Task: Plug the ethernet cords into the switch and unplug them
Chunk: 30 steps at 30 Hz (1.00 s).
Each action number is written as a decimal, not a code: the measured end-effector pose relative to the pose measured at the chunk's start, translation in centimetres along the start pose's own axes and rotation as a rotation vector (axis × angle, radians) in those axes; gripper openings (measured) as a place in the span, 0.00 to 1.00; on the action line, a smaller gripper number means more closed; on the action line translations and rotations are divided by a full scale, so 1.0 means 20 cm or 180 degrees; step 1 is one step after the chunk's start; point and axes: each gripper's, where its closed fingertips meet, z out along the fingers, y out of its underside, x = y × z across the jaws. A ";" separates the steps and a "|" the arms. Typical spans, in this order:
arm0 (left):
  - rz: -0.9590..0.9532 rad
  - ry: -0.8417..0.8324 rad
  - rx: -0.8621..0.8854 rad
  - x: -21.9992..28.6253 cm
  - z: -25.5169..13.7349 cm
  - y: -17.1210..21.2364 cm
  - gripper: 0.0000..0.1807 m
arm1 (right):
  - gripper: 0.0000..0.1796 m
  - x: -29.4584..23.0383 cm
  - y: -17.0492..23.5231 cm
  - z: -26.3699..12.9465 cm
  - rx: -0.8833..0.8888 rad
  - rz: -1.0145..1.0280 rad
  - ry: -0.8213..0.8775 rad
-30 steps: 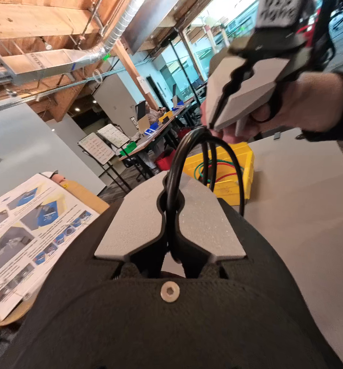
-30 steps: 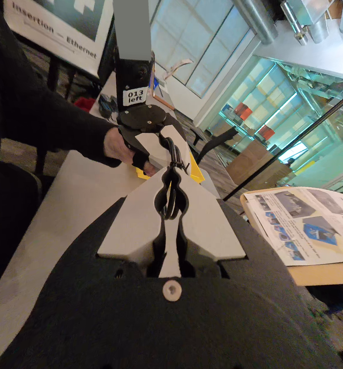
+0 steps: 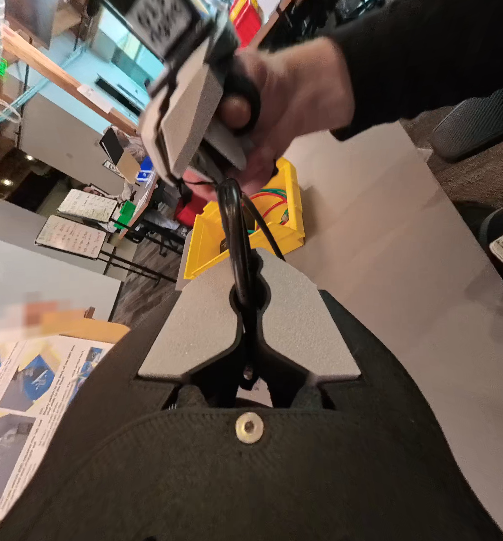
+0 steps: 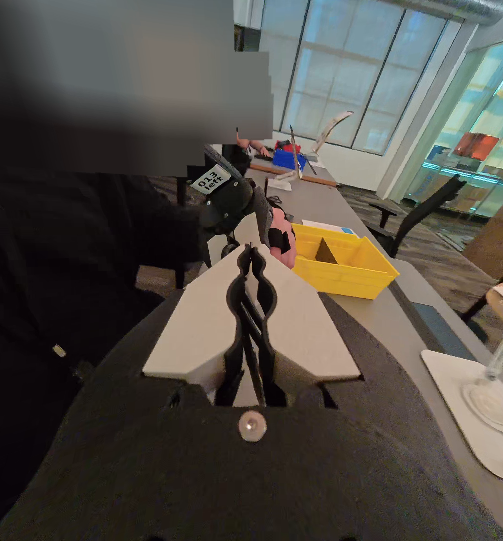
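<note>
Grey and mostly bare, the surface (image 3: pixel 390 234) runs under both tongs, with a yellow bin (image 3: pixel 291 205) just beyond the left tongs' tips holding red and green cords (image 3: pixel 269 199). No switch shows in either view.

The left tongs (image 3: pixel 249 292) are closed on a bundled black ethernet cord (image 3: pixel 234 228), which loops up out of their tips. Just above and beyond that loop, the right tongs (image 3: pixel 168 140) point down at it, gripped by a hand (image 3: pixel 288 96) in a dark sleeve. In their own view the right tongs (image 4: pixel 251 254) are nearly closed, tips almost meeting; thin black strands run between their fingers, though I cannot tell whether they are pinched.

This looks like the preparing step: freeing a cord before any plugging. Next, I judge, the right tongs must seize the tie or loop end and pull it loose while the left holds firm.
</note>
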 end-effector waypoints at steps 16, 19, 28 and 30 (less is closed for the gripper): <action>-0.1015 -0.0110 0.0432 -0.10 0.01 0.00 0.00 | 0.00 -0.13 0.21 -0.09 -0.1568 -0.1107 0.0134; -0.1092 -0.0039 0.0567 -0.09 0.00 -0.02 0.00 | 0.00 -0.10 0.22 -0.12 -0.1575 -0.1044 0.0179; -0.0751 0.0181 0.0582 -0.01 0.00 -0.08 0.00 | 0.00 -0.02 0.25 -0.16 -0.1606 -0.1031 0.0360; -0.0602 0.0269 0.0518 0.04 0.00 -0.09 0.00 | 0.00 -0.02 0.26 -0.16 -0.1690 -0.1074 0.0367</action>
